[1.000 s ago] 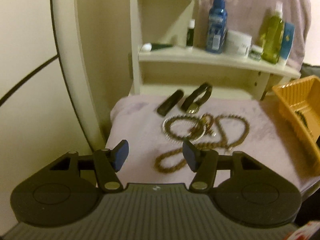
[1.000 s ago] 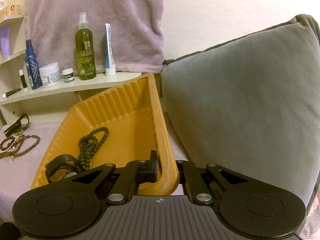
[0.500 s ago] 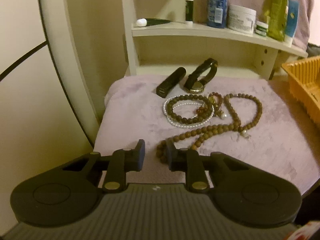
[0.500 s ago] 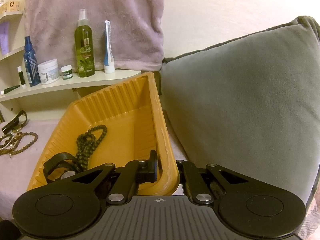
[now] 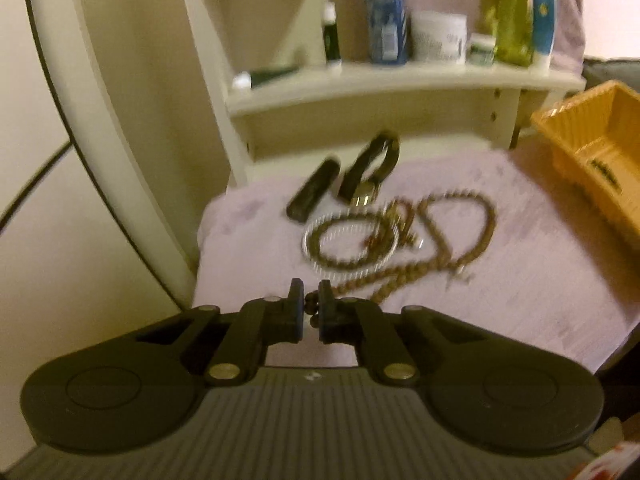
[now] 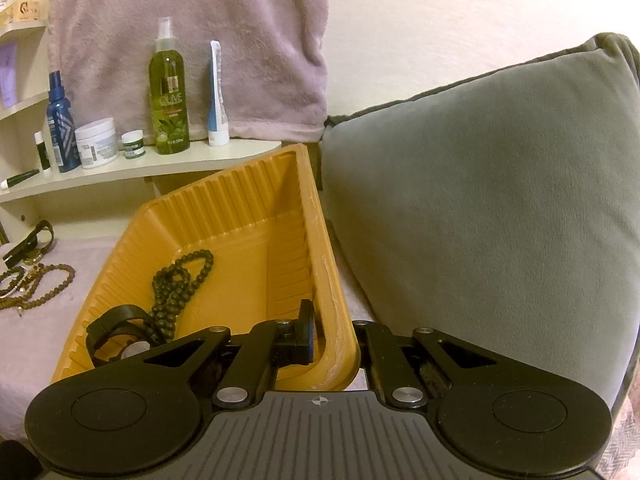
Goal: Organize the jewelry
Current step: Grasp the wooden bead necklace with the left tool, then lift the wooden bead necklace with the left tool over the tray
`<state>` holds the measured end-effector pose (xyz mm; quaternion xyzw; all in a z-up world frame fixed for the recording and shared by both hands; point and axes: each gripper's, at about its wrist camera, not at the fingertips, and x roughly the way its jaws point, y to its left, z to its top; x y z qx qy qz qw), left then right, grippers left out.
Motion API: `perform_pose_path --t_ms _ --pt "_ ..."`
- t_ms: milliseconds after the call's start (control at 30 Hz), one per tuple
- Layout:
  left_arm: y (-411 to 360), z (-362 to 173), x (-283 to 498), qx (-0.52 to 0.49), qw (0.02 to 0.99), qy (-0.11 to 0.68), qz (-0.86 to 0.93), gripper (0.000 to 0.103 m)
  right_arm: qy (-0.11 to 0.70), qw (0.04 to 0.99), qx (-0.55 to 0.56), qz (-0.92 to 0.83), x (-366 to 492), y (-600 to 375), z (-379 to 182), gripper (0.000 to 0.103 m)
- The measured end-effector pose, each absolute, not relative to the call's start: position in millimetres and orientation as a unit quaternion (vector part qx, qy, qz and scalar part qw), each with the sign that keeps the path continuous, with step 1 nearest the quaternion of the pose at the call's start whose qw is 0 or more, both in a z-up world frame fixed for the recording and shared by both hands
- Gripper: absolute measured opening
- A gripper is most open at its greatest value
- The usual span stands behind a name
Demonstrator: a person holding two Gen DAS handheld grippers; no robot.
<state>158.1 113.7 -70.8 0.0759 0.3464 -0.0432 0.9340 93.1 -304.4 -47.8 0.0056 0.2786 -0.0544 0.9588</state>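
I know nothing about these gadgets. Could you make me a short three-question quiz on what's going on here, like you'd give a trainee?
1. True or false: the right gripper is clamped on the rim of the orange tray.
2. Which thing is between the left gripper's jaws, which have just been closing? A) the black watch B) the end of the brown bead necklace C) the white pearl bracelet
3. Fill in: inside the tray lie a dark bead strand and a black ____.

Key: 1 true. 2 B. 3 strap; it looks like a watch strap, though part of it is hidden.
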Motion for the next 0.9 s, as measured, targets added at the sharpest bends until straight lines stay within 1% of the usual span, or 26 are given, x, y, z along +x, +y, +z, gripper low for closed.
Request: perform_pose_path --t_ms 400,633,900 --pt "88 31 158 0.088 0.954 0.265 -0.106 0.006 0.274 0.960 0.006 -0.054 90 -303 -45 0.006" --pt "67 81 163 0.099 0.960 0.226 -0.134 0.006 0.271 0.961 0.007 -0.053 90 -302 -43 0.006" --pt "40 122 164 0.104 0.963 0.191 -0.162 0.006 0.267 0.962 0.010 -0.050 88 -303 -39 0.006"
